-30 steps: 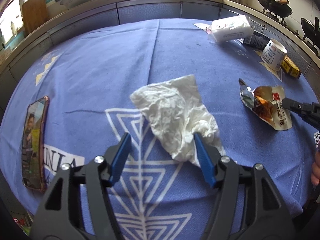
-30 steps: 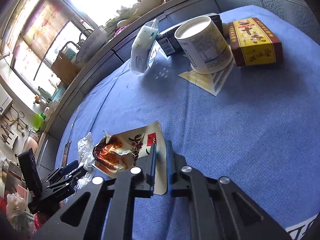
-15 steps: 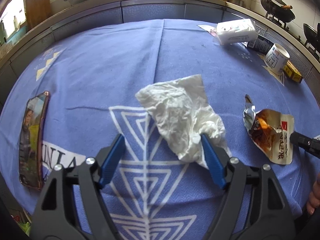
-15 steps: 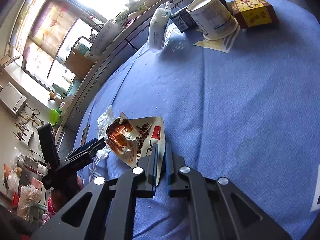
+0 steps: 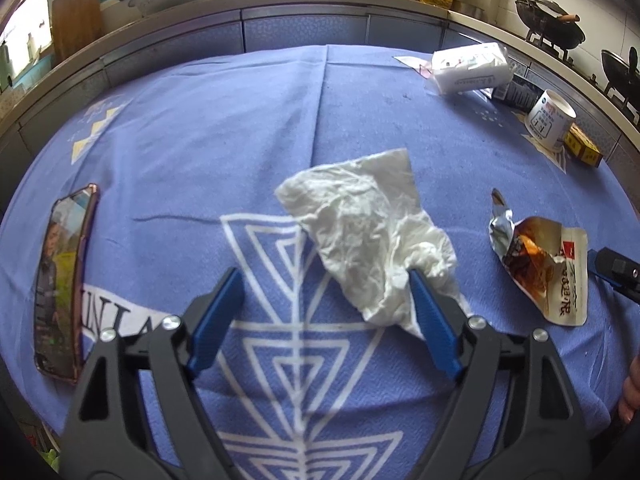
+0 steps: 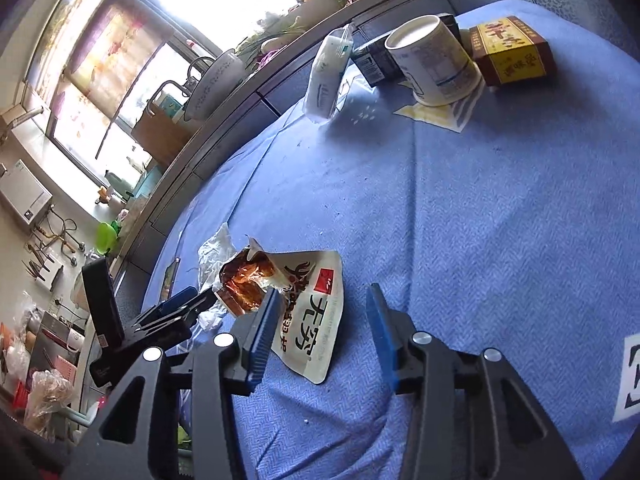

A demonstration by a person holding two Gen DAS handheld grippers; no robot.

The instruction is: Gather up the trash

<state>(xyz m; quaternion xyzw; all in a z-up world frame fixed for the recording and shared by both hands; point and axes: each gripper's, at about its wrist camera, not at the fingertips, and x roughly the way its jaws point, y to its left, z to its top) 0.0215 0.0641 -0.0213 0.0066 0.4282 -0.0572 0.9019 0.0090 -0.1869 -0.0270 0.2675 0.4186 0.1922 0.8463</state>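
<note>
A crumpled white tissue (image 5: 360, 232) lies on the blue tablecloth (image 5: 240, 120). Its near end rests against the right finger of my left gripper (image 5: 325, 274), whose jaws are opening wide and do not pinch it. To the right lies a torn snack wrapper (image 5: 540, 264), silver inside with red-brown print. In the right wrist view the wrapper (image 6: 312, 300) lies flat between the opening jaws of my right gripper (image 6: 325, 290), and the pads stand off it. The tissue (image 6: 214, 248) and the left gripper (image 6: 176, 308) show beyond it.
A phone (image 5: 60, 280) lies at the table's left edge. At the far right stand a paper cup (image 5: 550, 120), a yellow box (image 5: 582, 148) and a white tissue pack (image 5: 472, 68). A kitchen counter with woks and bottles runs behind the table.
My right gripper's jaws, earlier shut on the wrapper's edge, have parted and the wrapper now lies loose between them. My left gripper's jaws have spread wider beside the tissue.
</note>
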